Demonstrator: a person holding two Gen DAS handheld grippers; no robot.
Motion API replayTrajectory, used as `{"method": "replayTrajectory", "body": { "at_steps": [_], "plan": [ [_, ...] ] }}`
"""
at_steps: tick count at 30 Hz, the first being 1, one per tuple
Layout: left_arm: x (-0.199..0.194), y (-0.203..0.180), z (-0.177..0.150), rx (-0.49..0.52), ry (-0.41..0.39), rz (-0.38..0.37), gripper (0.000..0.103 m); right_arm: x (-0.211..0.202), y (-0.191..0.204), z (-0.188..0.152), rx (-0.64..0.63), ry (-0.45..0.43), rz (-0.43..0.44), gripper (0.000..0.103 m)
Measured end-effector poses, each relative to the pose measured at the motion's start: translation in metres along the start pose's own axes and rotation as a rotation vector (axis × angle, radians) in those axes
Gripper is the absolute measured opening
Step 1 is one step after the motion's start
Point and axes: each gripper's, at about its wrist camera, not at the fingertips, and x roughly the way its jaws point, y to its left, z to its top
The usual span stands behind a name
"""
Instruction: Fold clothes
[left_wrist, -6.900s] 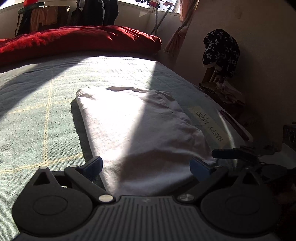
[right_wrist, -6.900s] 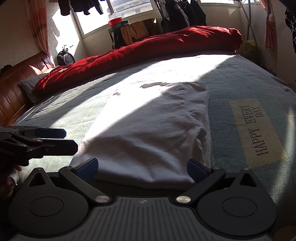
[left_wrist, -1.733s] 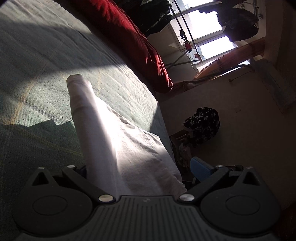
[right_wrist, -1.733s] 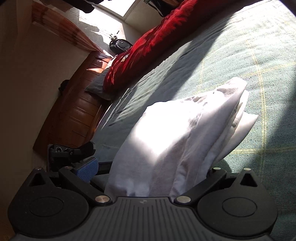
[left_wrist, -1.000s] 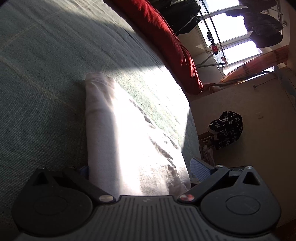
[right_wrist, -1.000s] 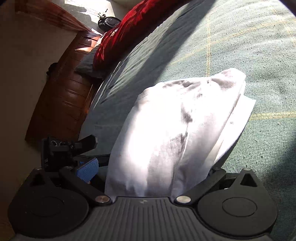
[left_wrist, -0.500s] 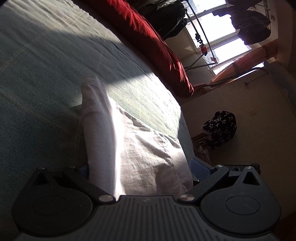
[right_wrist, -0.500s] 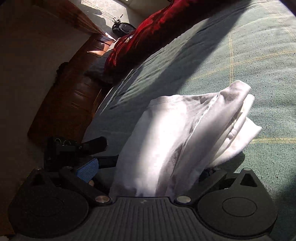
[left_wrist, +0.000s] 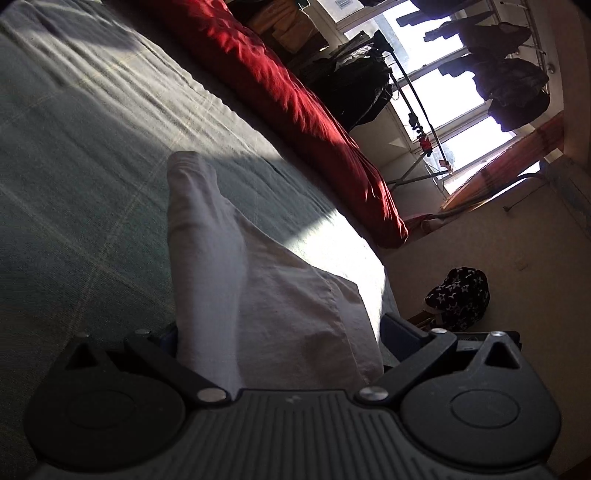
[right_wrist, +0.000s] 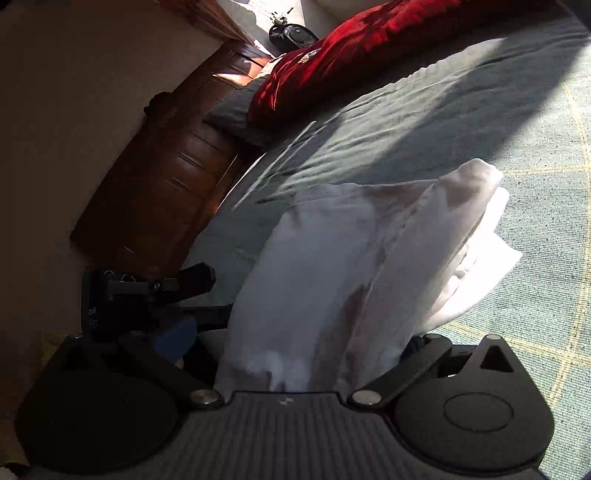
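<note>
A folded white garment (left_wrist: 280, 295) runs up from between the fingers of my left gripper (left_wrist: 284, 332), whose jaws stand wide open with the cloth filling the gap. Its far end is a rolled edge resting on the green bed cover (left_wrist: 92, 184). In the right wrist view the same white garment (right_wrist: 332, 258) lies bunched in thick layers between the spread fingers of my right gripper (right_wrist: 291, 339), also open. The left gripper (right_wrist: 155, 291) shows at the garment's left side there. Both cameras are tilted sideways. Cloth hides the right gripper's right pad.
A red duvet (left_wrist: 295, 96) lies along the far side of the bed, with a grey pillow (right_wrist: 236, 110) and a wooden headboard (right_wrist: 166, 177) at its end. A star-patterned cloth (left_wrist: 458, 299) hangs by the wall. Clothes (left_wrist: 509, 92) hang at the window.
The garment lay flat on the bed 6.9 s ago; now it is gathered between both grippers' fingers with the cameras rolled sideways. Over the last second only the tilt shifts slightly.
</note>
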Motion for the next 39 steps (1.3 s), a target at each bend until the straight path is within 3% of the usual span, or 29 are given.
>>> {"method": "replayTrajectory", "body": {
  "at_steps": [12,21,28,39],
  "plan": [
    [-0.058,0.050,0.067,-0.011,-0.109,0.136,0.101,0.107,0.041,0.047,-0.123,0.070,0.069,0.103],
    [-0.083,0.105,0.118,-0.059,-0.188,0.226,0.101,0.187,0.069,0.061,-0.206,0.113,0.098,0.103],
    [-0.103,0.131,0.150,-0.070,-0.241,0.267,0.101,0.240,0.093,0.056,-0.311,0.130,0.089,0.103],
    [-0.121,0.188,0.165,-0.155,-0.326,0.360,0.101,0.284,0.108,0.025,-0.399,0.175,0.069,0.103]
  ]
}}
